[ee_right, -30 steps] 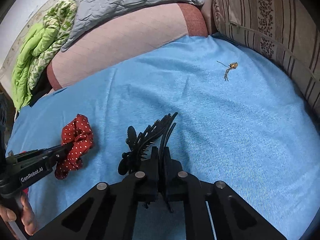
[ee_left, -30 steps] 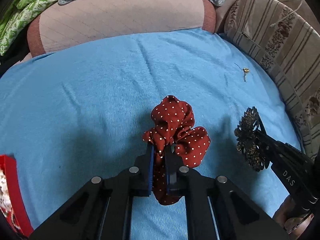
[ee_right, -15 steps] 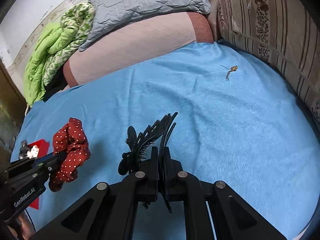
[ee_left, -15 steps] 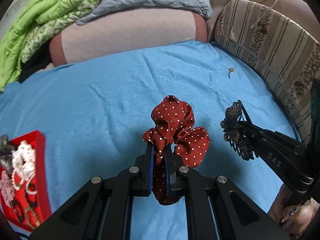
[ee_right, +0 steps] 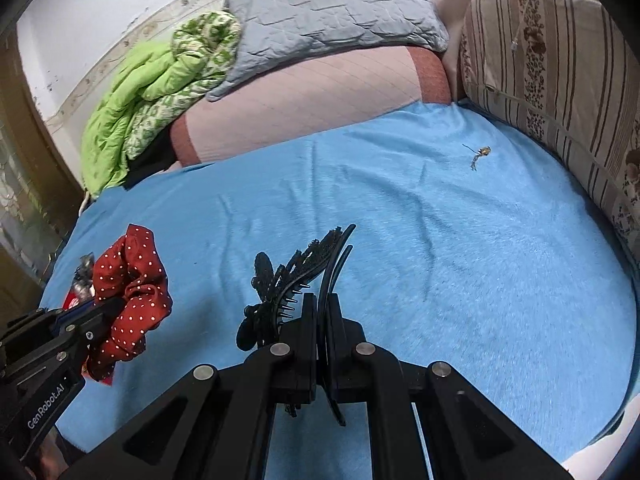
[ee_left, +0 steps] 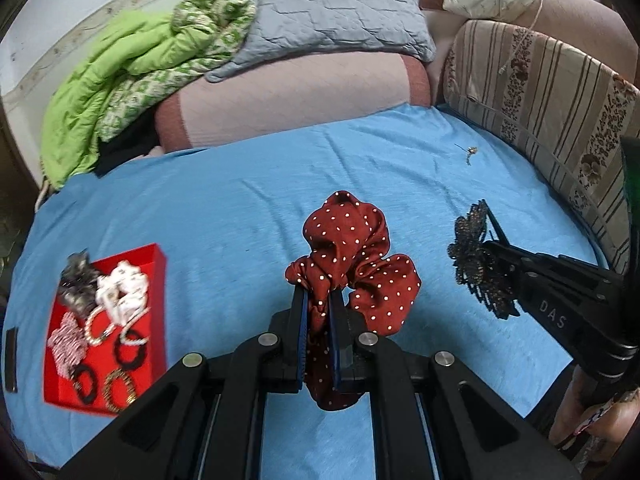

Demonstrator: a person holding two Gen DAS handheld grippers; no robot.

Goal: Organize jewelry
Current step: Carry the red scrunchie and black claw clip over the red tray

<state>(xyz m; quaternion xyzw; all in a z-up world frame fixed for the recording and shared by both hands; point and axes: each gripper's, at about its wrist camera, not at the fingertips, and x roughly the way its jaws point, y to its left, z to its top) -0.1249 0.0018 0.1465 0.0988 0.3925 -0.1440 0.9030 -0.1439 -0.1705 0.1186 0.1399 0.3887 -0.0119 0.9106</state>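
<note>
The left gripper (ee_left: 318, 312) pinches a red dotted scrunchie (ee_left: 352, 264) above the blue sheet (ee_left: 240, 216); the right gripper (ee_right: 322, 312) clamps a black hair clip (ee_right: 296, 276). To the left lies a red tray (ee_left: 156, 264) of bracelets and hair ties. A small earring (ee_right: 478, 156) lies far off near the striped cushion (ee_right: 552, 68). Pillows (ee_left: 332, 12) line the far edge.
</note>
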